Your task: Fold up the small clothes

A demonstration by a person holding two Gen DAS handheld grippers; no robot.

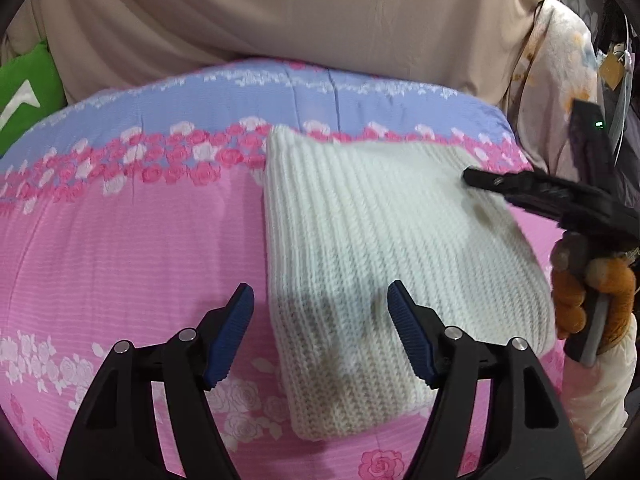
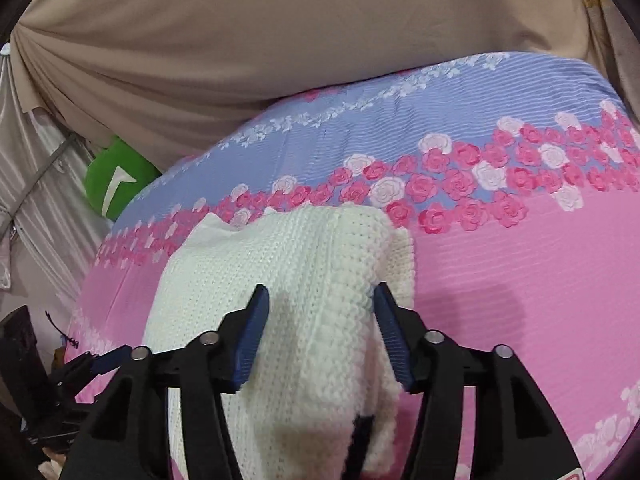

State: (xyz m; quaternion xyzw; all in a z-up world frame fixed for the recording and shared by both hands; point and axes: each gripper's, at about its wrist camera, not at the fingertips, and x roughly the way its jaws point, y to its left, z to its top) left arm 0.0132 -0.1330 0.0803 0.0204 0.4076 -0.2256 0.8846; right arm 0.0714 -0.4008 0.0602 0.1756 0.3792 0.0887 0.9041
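Observation:
A white ribbed knit garment lies folded on the pink and blue flowered bedspread. My left gripper hovers open over the garment's near left edge, and its blue pads touch nothing. My right gripper has a raised ridge of the knit garment bunched between its pads, and the cloth fills the gap from pad to pad. In the left wrist view the right gripper reaches in from the right over the garment's far right part, held by a hand in an orange glove.
Beige cloth hangs behind the bed. A green cushion sits at the far left edge. Patterned fabric and dark items crowd the right side. Bare bedspread stretches to the right of the garment.

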